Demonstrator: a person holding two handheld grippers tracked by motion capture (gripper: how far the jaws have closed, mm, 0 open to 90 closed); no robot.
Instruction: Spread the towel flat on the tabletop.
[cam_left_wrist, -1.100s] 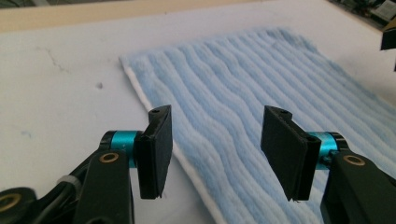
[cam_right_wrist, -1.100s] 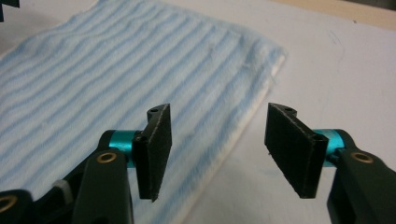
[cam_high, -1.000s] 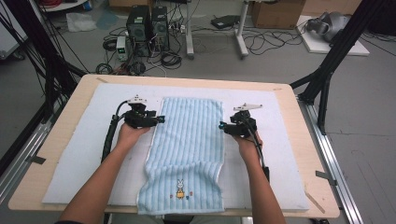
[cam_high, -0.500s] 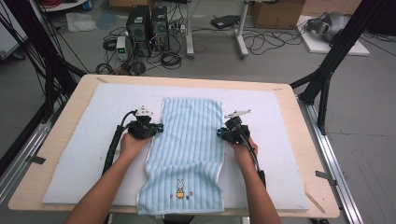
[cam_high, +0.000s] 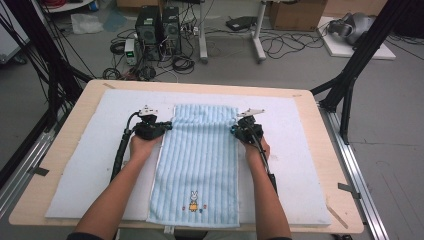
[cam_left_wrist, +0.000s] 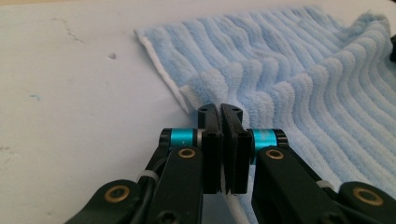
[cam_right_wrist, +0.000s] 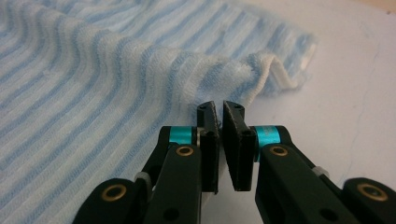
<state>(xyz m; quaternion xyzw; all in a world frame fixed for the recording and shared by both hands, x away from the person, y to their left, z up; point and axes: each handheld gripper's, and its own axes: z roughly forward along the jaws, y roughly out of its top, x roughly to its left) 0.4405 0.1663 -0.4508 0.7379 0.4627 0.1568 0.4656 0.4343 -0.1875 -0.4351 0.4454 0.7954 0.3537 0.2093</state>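
A light blue striped towel (cam_high: 200, 160) with a small rabbit motif (cam_high: 193, 201) lies lengthwise on a white mat (cam_high: 75, 165). My left gripper (cam_high: 168, 125) is at the towel's left edge, toward the far end. In the left gripper view the towel (cam_left_wrist: 303, 93) bunches up at the left gripper (cam_left_wrist: 221, 109), whose jaws are shut on the white hem. My right gripper (cam_high: 234, 131) is at the opposite edge. In the right gripper view the right gripper (cam_right_wrist: 219, 107) pinches a raised fold of the towel (cam_right_wrist: 93, 93) at its hem.
The mat covers most of a wooden table (cam_high: 327, 165). Black frame legs (cam_high: 350, 85) stand at the table's far corners. Computer boxes and cables (cam_high: 160, 30) lie on the floor beyond.
The right hand has shifted left and slightly nearer, onto the towel's right edge. The left hand has hardly moved. The towel's far end looks slightly drawn in between the grippers.
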